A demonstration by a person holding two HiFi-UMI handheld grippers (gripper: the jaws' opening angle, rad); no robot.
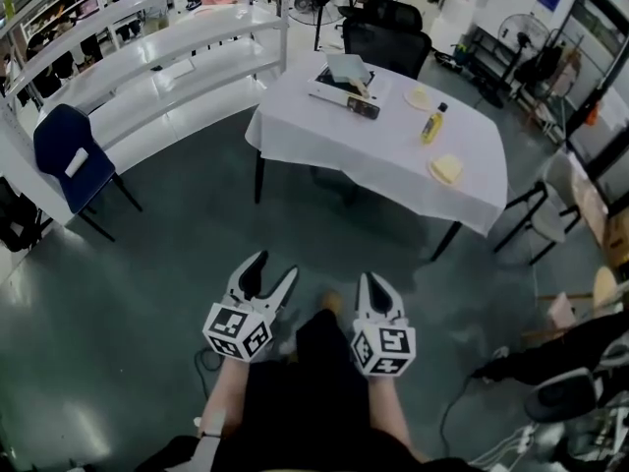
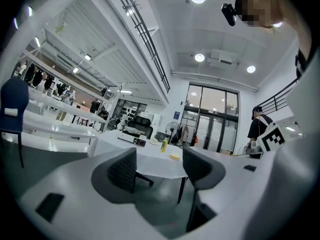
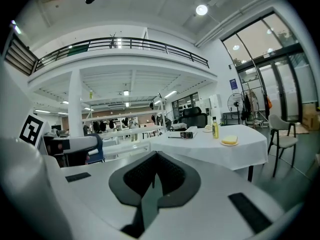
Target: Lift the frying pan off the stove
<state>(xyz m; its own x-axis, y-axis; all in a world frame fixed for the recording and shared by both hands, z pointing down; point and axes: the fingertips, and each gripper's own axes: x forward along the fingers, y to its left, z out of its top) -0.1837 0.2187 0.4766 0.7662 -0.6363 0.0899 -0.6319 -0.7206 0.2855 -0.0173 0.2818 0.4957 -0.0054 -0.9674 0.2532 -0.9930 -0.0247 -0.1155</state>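
Observation:
A table with a white cloth (image 1: pixel 393 155) stands well ahead of me across the grey floor. At its far end sits a flat stove (image 1: pixel 339 94) with a greyish pan-like thing (image 1: pixel 348 68) on it, too small to make out clearly. Both grippers hang low over the floor, far from the table. My left gripper (image 1: pixel 275 266) is open with nothing between its pads (image 2: pixel 125 171). My right gripper (image 1: pixel 377 281) is shut and empty, its jaws meeting (image 3: pixel 154 176). In the right gripper view the stove (image 3: pixel 187 134) shows as a dark box.
A yellow bottle (image 1: pixel 432 124) and two plates of food (image 1: pixel 445 169) (image 1: pixel 419 97) share the table. White shelving (image 1: pixel 167 57) and a blue chair (image 1: pixel 69 155) stand left, a black office chair (image 1: pixel 388 37) behind, chairs (image 1: pixel 555 209) and cables right. A person (image 2: pixel 258 129) stands at the far right.

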